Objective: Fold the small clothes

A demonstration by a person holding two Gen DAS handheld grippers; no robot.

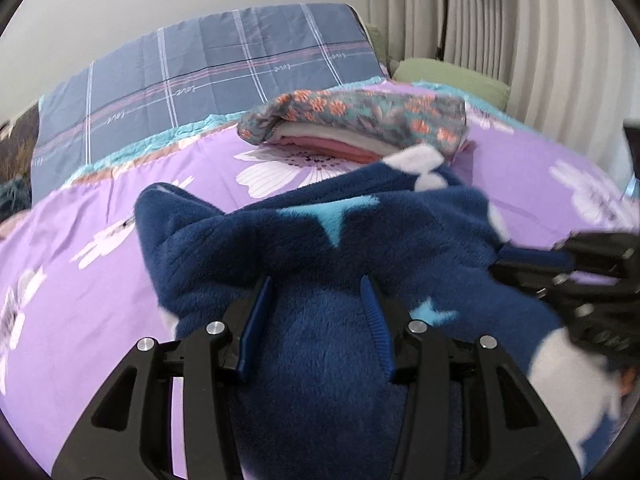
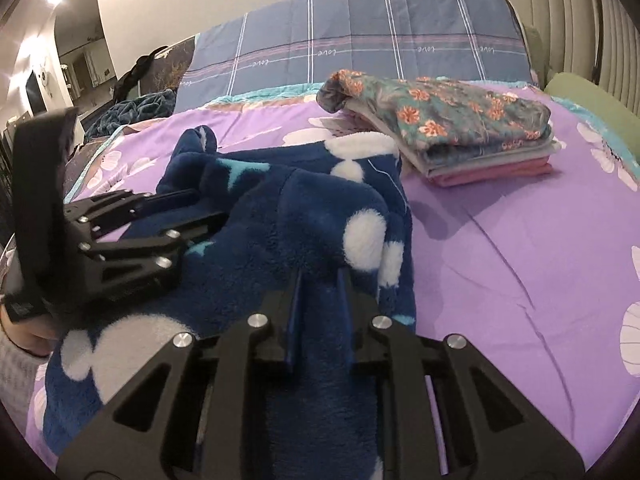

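A dark blue fleece garment (image 1: 304, 248) with light blue stars and white patches lies bunched on the purple floral bedspread (image 1: 80, 280). My left gripper (image 1: 318, 292) is shut on a thick fold of it, blue fingers (image 1: 256, 320) pressed into the fleece. In the right wrist view the same garment (image 2: 280, 216) lies ahead; my right gripper (image 2: 320, 280) is shut on its near fold. The left gripper (image 2: 192, 208) shows at the left of that view, the right gripper (image 1: 520, 260) at the right edge of the left wrist view.
A stack of folded clothes (image 2: 460, 136) topped by a floral piece sits further back on the bed, also in the left wrist view (image 1: 360, 124). A grey-blue plaid pillow (image 2: 360, 40) lies behind. Green cushion (image 2: 592, 96) and curtains are at the right.
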